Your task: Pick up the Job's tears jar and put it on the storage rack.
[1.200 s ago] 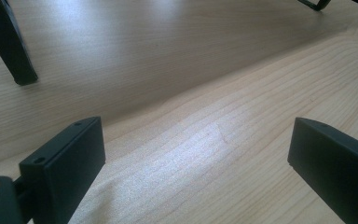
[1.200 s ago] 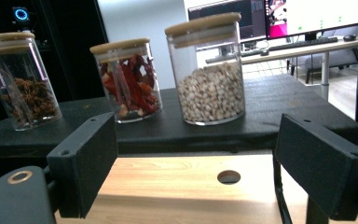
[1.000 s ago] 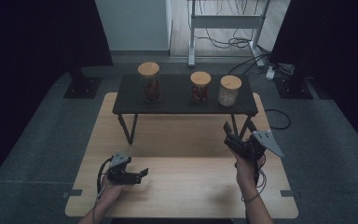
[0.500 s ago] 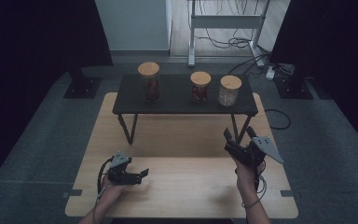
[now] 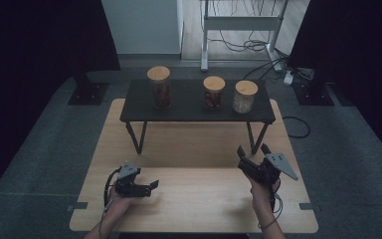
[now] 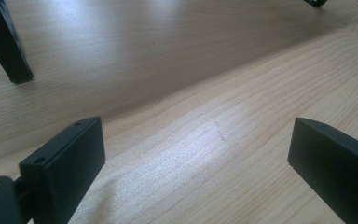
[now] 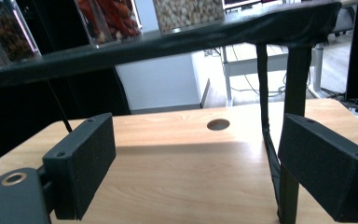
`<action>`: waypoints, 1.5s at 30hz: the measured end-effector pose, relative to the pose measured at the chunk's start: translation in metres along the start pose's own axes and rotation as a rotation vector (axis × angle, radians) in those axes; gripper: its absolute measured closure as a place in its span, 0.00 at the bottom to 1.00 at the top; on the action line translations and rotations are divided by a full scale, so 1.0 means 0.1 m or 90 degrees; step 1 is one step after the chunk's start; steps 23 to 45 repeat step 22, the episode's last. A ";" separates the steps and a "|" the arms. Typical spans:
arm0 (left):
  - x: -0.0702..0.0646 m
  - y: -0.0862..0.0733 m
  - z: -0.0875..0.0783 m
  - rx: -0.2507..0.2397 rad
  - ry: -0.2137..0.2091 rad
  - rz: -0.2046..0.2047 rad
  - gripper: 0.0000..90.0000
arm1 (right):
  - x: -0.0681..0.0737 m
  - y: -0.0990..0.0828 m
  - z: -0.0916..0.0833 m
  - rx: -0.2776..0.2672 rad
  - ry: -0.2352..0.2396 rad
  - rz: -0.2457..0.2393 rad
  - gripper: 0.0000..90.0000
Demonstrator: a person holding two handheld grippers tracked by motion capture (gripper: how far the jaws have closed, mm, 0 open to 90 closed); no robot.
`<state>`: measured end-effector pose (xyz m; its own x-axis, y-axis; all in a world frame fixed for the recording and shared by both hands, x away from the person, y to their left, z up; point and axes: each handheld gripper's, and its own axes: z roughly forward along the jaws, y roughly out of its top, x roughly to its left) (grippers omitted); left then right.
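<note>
Nothing moved yet, by my read. Right gripper [image 5: 252, 151] hangs empty, jaws apart and just been opening, aimed at 12 o'clock toward pale-grain jar [image 5: 245, 96] on black shelf [image 5: 194, 112]. Left gripper [image 5: 151, 185] rests spread, empty.

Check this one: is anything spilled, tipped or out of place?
Nothing stands out. The three jars stand upright with lids on, in a row on the black shelf; both grippers are open and hold nothing.
</note>
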<state>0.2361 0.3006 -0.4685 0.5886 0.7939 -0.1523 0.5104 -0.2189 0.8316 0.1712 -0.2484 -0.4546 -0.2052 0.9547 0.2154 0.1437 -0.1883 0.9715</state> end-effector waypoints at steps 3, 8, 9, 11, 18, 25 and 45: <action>0.00 0.00 0.00 0.000 0.000 0.000 0.04 | -0.01 -0.02 0.00 0.007 -0.003 -0.001 0.12; 0.01 0.00 0.00 0.000 0.000 0.001 0.04 | -0.02 -0.04 0.00 0.016 -0.005 -0.002 0.12; 0.00 0.00 0.00 0.000 0.000 0.002 0.04 | -0.02 -0.04 0.01 0.017 -0.006 -0.002 0.12; 0.01 0.00 0.00 0.000 0.000 0.002 0.04 | -0.02 -0.04 0.01 0.017 -0.006 -0.002 0.12; 0.00 0.01 -0.01 -0.004 0.001 0.004 0.04 | -0.03 -0.06 0.01 0.019 -0.004 -0.003 0.11; -0.01 0.02 0.00 -0.001 0.004 0.008 0.04 | -0.05 -0.07 0.02 0.021 -0.002 -0.003 0.11; -0.01 0.02 0.00 -0.001 0.004 0.008 0.04 | -0.05 -0.07 0.02 0.021 -0.002 -0.003 0.11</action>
